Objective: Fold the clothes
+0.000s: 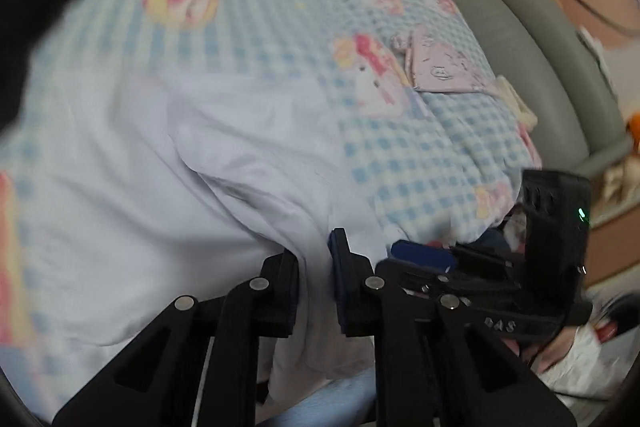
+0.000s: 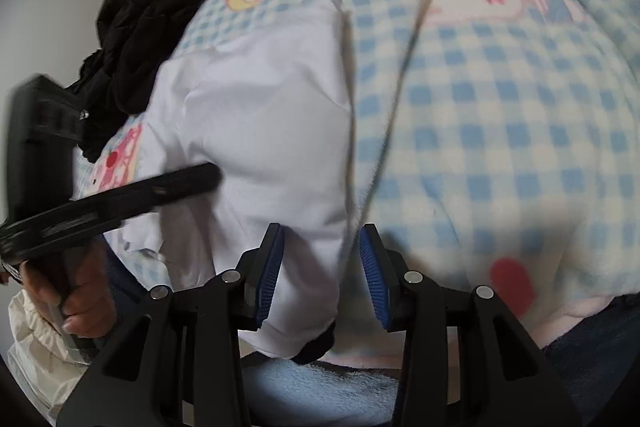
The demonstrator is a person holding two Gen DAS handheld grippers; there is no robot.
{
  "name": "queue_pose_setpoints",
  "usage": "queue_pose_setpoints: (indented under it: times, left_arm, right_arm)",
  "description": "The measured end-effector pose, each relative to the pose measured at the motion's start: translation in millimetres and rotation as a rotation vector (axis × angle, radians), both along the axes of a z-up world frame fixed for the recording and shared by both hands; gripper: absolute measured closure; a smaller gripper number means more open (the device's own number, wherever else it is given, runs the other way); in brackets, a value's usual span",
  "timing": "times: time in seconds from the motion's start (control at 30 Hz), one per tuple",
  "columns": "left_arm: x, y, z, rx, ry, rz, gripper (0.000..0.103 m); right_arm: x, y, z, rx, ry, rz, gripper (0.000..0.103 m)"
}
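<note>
A white garment (image 1: pixel 208 163) lies spread on a bed with a blue-checked cartoon blanket (image 1: pixel 280 7). It also shows in the right wrist view (image 2: pixel 256 123). My left gripper (image 1: pixel 314 287) is nearly closed, with a bunched fold of the white garment between its pads near the bed's front edge. My right gripper (image 2: pixel 322 267) is open, and the garment's right edge hangs in the gap between its blue pads (image 2: pixel 372 267) without being pinched. The right gripper also appears in the left wrist view (image 1: pixel 480 267), close by at the right.
A pile of black clothes (image 2: pixel 136 43) lies on the bed at the left of the white garment. A folded pink patterned cloth (image 1: pixel 440 63) lies at the far right, near the grey padded bed frame (image 1: pixel 520 27). A light blue towel (image 2: pixel 320 387) lies below.
</note>
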State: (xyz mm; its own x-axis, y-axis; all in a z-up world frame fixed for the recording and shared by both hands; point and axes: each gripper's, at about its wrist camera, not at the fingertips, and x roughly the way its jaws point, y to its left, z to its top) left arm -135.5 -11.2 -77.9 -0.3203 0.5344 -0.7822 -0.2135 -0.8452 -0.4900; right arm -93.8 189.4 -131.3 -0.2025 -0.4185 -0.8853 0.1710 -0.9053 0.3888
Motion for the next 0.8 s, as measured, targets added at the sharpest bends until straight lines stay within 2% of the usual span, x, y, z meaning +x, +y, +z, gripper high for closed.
queue_pose_setpoints:
  times: [0.07, 0.13, 0.2, 0.37, 0.43, 0.5, 0.6, 0.7, 0.73, 0.8]
  left_arm:
    - [-1.9, -6.1, 0.9, 0.013, -0.026, 0.000, 0.085]
    - [-6.5, -17.0, -14.1, 0.028, -0.089, 0.032, 0.072]
    - [-8.4, -28.4, -30.3, 0.052, -0.142, 0.060, 0.071]
    - [1.3, -32.9, -67.0, 0.017, -0.252, 0.037, 0.065]
    - [9.7, -35.9, -69.2, 0.036, -0.264, 0.019, 0.059]
    - [18.2, -39.1, -70.7, 0.056, -0.273, 0.001, 0.057]
    - [22.9, -48.9, -54.1, 0.058, -0.201, 0.051, 0.057]
    - [14.7, -51.6, -40.8, 0.101, -0.139, 0.062, 0.057]
    - [9.0, -52.2, -40.0, 0.120, -0.136, 0.064, 0.057]
    - [-5.8, -45.6, -48.1, 0.106, -0.172, 0.064, 0.056]
  right_arm:
    - [-1.9, -5.2, -0.4, 0.006, 0.002, 0.002, 0.056]
    - [-3.7, -10.4, -0.8, 0.011, 0.004, 0.003, 0.056]
    - [-5.6, -15.6, -1.2, 0.017, 0.007, 0.005, 0.056]
    - [-3.3, -8.2, -14.4, 0.058, -0.011, -0.015, 0.056]
    - [-3.8, -3.2, -16.0, 0.050, -0.018, -0.026, 0.056]
    - [-3.5, -1.1, -15.7, 0.048, -0.016, -0.029, 0.055]
    - [-2.7, -3.6, -14.4, 0.053, -0.010, -0.022, 0.055]
    - [-2.1, -4.5, -4.1, 0.030, 0.034, -0.021, 0.055]
    - [-2.6, -3.6, 0.4, 0.015, 0.052, -0.027, 0.055]
    - [-4.7, -2.8, 3.9, 0.023, 0.062, -0.035, 0.055]
